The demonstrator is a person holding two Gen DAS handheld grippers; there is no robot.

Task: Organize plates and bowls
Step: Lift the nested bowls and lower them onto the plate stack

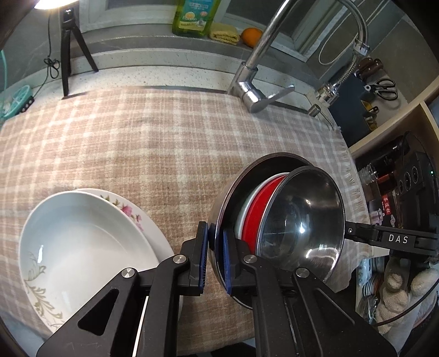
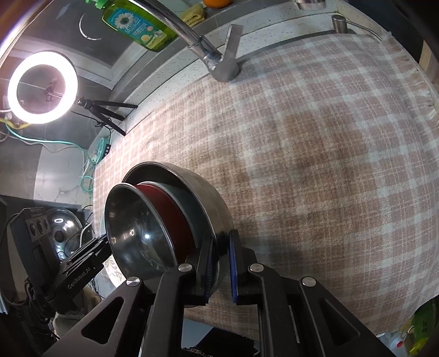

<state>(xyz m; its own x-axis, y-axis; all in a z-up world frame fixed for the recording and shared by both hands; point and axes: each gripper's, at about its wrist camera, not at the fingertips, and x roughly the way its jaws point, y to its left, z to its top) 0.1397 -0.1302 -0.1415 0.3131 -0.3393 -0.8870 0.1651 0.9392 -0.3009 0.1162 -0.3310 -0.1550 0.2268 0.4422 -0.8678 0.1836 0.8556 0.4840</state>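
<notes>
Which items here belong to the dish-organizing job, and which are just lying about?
Job: nested stack of steel bowl, red bowl, outer steel bowl; white bowl on floral plate.

Lying about: dish soap, orange, scissors, ring light.

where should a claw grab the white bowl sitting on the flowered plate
Grip the white bowl by its thin rim, coming down from above on the side away from the steel bowls, with one finger inside the wall and one outside. It sits upright and open inside the floral plate, which blocks its base, so the rim is the only free edge.
</notes>
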